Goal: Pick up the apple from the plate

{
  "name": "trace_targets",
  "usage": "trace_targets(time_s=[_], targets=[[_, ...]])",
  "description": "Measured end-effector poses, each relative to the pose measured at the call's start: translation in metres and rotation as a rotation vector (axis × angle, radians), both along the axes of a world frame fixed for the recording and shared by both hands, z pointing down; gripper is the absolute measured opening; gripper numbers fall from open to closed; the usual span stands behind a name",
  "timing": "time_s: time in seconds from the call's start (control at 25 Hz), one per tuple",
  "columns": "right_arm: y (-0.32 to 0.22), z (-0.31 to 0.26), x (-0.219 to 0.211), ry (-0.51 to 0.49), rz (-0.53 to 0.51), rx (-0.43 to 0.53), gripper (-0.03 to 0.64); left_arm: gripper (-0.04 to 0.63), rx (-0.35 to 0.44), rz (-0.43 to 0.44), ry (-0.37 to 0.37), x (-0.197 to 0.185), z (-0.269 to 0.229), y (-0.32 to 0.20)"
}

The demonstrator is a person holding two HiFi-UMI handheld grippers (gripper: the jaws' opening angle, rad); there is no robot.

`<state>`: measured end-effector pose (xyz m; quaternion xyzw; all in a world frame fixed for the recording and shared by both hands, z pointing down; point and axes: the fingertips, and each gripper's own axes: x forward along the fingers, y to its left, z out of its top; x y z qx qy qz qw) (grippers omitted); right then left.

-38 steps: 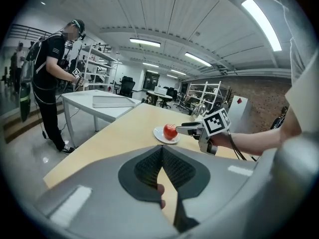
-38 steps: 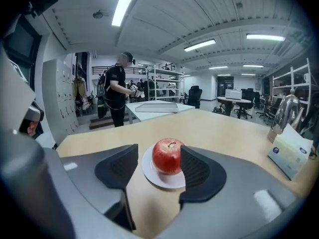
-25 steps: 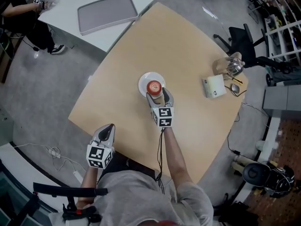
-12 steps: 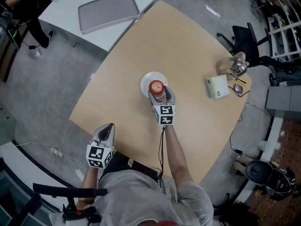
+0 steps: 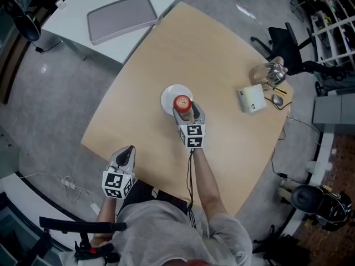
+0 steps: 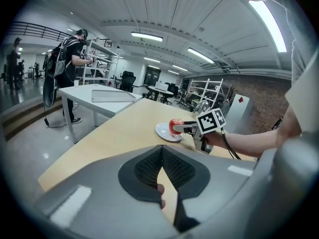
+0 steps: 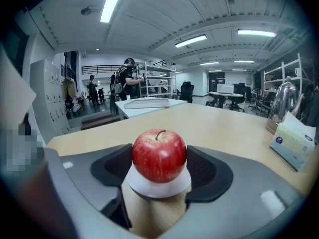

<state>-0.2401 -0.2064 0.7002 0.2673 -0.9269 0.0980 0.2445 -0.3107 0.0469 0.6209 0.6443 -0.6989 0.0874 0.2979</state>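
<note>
Little change over last second: right tool (image 5: 187,113) stays at plate (image 5: 169,97) mid-bench, pads clenched on both sides of apple (image 7: 159,155). Apple sits low over plate, no gap visible beneath; lift likely not begun. Grasp looks secured, so next step probably straight raise.

Left tool (image 6: 162,168) idle at near bench (image 5: 222,65) edge, pads pressed together, nothing held.

Tissue box (image 5: 252,100) and glass kettle (image 5: 269,73) well apart to right; grey tray (image 5: 123,16) on separate white table. Nothing obstructs path upward.
</note>
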Motion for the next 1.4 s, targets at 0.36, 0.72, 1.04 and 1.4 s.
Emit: trace_targets(time_s=[0.36,0.72,1.04,1.4], targets=[[-0.004,-0.013,0.009,-0.024,0.024,0.023,0.345,0.02,0.021,0.041,-0.02,0.006,-0.003,-0.009],[-0.002,-0.034,0.031,-0.047,0.059,0.059,0.345,0.02,0.048,0.095,-0.022,0.016,-0.01,-0.02],[-0.001,-0.053,0.065,-0.072,0.133,0.079,0.345,0.02,0.06,0.151,-0.023,0.029,-0.015,-0.032],[-0.003,-0.063,0.122,-0.081,0.202,0.081,0.345,0.02,0.074,0.202,-0.026,0.068,-0.025,-0.046]])
